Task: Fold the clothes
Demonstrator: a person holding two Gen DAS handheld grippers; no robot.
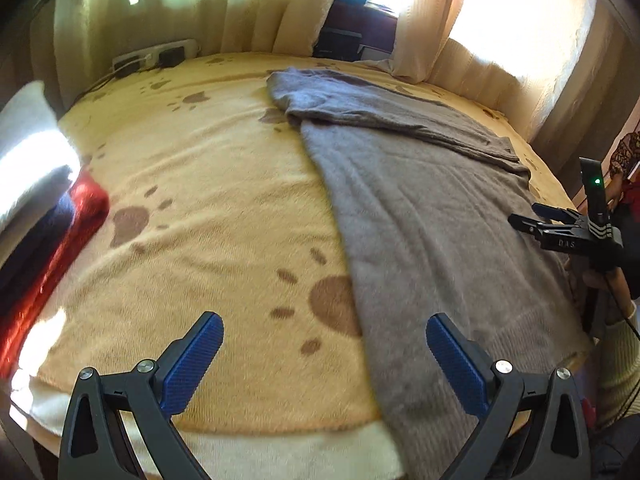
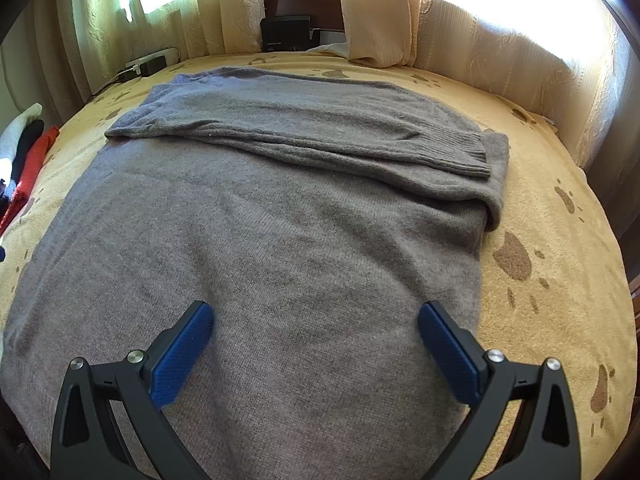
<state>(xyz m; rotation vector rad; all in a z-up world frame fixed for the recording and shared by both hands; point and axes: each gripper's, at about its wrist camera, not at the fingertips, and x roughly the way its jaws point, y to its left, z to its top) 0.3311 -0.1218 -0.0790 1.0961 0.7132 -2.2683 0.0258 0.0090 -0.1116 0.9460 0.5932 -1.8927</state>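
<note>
A grey-brown knit sweater (image 2: 260, 220) lies flat on the yellow paw-print blanket (image 1: 200, 184), its sleeves folded across the upper body, one ribbed cuff (image 2: 468, 152) at the right. In the left wrist view the sweater (image 1: 420, 216) fills the right half. My left gripper (image 1: 324, 332) is open near the bed's front edge, over the blanket and the sweater's left edge, holding nothing. My right gripper (image 2: 316, 320) is open above the sweater's lower part, empty. In the left wrist view the right gripper (image 1: 536, 216) appears at the far right, held by a hand (image 1: 600, 280).
A stack of folded clothes (image 1: 44, 216), white, dark and red, sits at the bed's left side. Curtains (image 2: 372, 8) hang behind the bed. A power strip (image 1: 156, 56) lies at the back left, dark boxes (image 2: 286, 32) behind the bed's far edge.
</note>
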